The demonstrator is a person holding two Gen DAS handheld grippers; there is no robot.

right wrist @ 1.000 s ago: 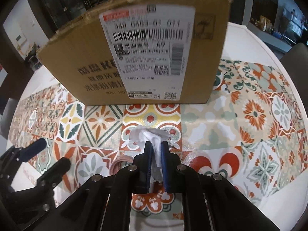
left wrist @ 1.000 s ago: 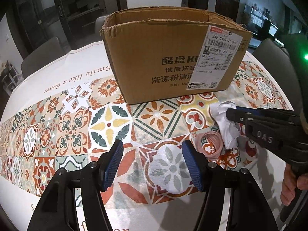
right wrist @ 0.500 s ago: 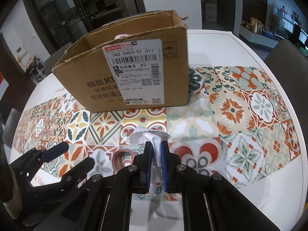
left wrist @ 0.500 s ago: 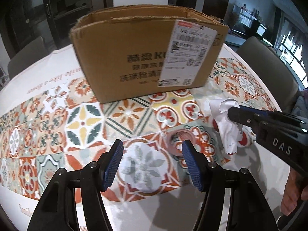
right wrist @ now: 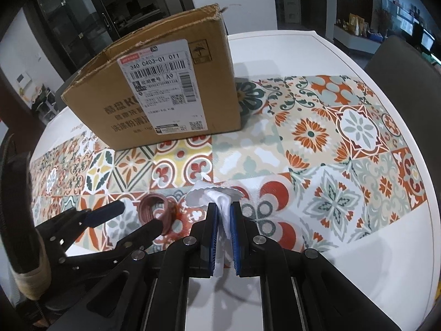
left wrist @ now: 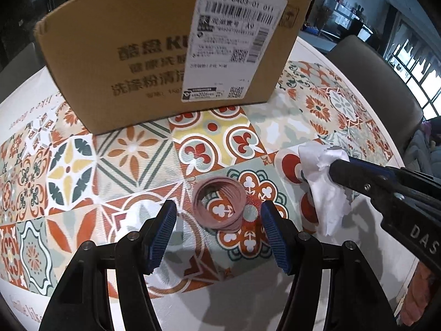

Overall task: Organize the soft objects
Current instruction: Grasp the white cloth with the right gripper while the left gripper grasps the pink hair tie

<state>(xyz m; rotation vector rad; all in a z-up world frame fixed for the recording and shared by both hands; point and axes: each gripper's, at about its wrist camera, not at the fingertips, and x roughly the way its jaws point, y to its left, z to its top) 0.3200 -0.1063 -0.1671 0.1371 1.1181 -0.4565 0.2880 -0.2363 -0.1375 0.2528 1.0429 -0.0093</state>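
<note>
left gripper (left wrist: pixel 219 215) half open, straddling pink ring (left wrist: pixel 219 204) without touching. right gripper (right wrist: pixel 223 215) clamped on white cloth (right wrist: pixel 220 197), cardboard box (right wrist: pixel 165 93) ahead on tablecloth (right wrist: pixel 330 138).

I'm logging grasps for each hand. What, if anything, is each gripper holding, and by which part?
The right gripper is shut on the white cloth, pinching its bunched middle. The left gripper is open, holding nothing; the pink band lies between its fingers.

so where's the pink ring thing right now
In the left wrist view the pink ring lies on the patterned tablecloth between the open left gripper fingers, left of the white cloth.
</note>
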